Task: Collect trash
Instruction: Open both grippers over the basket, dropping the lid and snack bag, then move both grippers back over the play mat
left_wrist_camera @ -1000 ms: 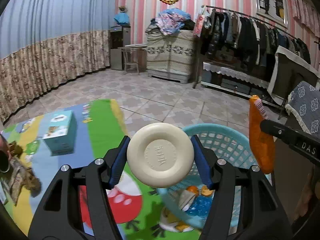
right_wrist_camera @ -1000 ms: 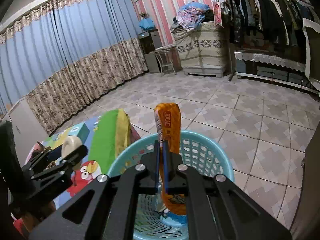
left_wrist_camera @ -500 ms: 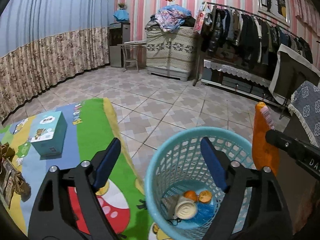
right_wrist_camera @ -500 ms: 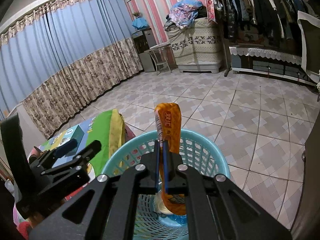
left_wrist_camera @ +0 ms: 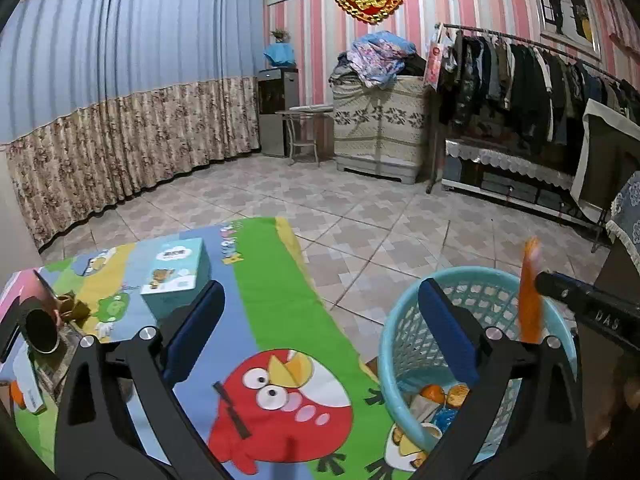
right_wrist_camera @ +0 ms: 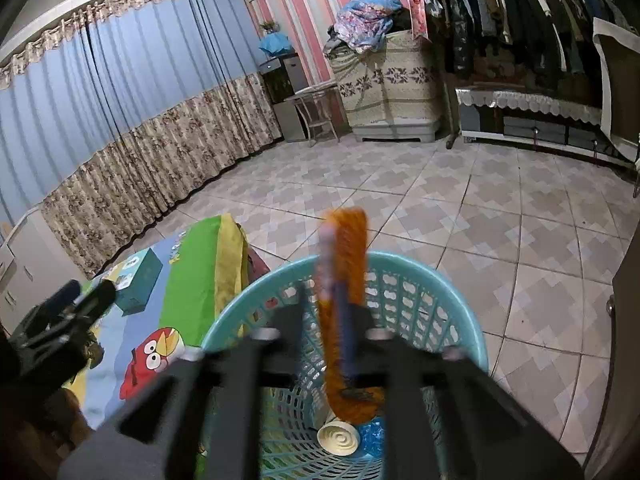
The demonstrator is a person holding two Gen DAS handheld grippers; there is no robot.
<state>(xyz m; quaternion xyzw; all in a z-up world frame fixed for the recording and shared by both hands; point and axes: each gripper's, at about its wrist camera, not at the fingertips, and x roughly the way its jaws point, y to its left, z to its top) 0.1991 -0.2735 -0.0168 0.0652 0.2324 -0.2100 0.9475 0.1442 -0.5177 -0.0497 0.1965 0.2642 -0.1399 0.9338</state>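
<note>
A light blue plastic basket (left_wrist_camera: 404, 328) (right_wrist_camera: 420, 268) stands on the floor beside the cartoon mat; a cream round lid (right_wrist_camera: 338, 439), blue wrap and orange bits lie inside. My left gripper (left_wrist_camera: 320, 332) is open and empty, over the mat's edge left of the basket. My right gripper (right_wrist_camera: 340, 312) is blurred, and its jaws look slightly parted around an orange wrapper (right_wrist_camera: 347, 320) that hangs upright over the basket; the wrapper also shows in the left wrist view (left_wrist_camera: 530, 292).
A teal tissue box (left_wrist_camera: 176, 276) lies on the colourful mat (left_wrist_camera: 280, 312). A dark cup (left_wrist_camera: 40, 326) and paper scraps lie at the mat's left end. A clothes rack (left_wrist_camera: 540, 92) and a covered cabinet (left_wrist_camera: 380, 120) stand at the far wall across tiled floor.
My left gripper opened and let the cream lid fall into the basket, then swung left over the mat. My right gripper with the orange wrapper now shows motion blur over the basket.
</note>
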